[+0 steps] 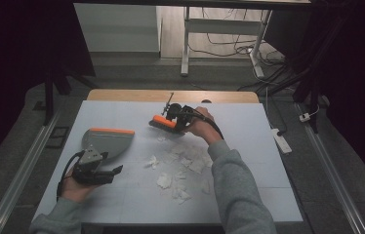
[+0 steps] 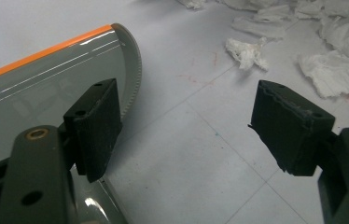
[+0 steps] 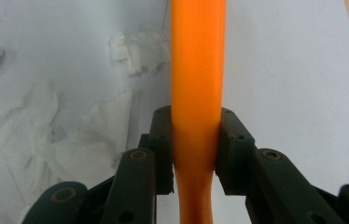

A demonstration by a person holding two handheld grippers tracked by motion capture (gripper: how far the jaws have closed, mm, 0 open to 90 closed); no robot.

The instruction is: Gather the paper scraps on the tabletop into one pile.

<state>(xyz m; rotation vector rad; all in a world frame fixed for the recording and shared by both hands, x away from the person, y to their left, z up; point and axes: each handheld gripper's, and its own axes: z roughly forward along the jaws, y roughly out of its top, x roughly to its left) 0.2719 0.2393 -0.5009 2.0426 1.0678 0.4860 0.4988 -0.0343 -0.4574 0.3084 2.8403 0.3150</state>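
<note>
The jaws of the right gripper (image 3: pixel 195 149) are pinched on the orange handle of a brush (image 3: pixel 197 70), 1 pad pressed on each side of it; in the right gripper view the handle runs straight up from between them. In the high view that gripper (image 1: pixel 178 118) is seen at the far middle of the table (image 1: pixel 249 126), with the brush (image 1: pixel 163 123) held low over the surface, its bristles down, beyond the paper scraps. The jaws of the left gripper (image 2: pixel 196 126) are spread wide with nothing pinched; bare table lies between the 2 pads. The left pad stands just over the toothed edge of a grey dustpan (image 2: pixel 46 79) with an orange lip. In the high view the left gripper (image 1: pixel 95 170) is held at the near left, at the near end of the dustpan (image 1: pixel 106 140). Torn white scraps (image 1: pixel 180 168) are scattered on the table between the 2 grippers, well apart from the dustpan. Grey sleeves (image 1: pixel 239 195) are seen on both forearms.
</note>
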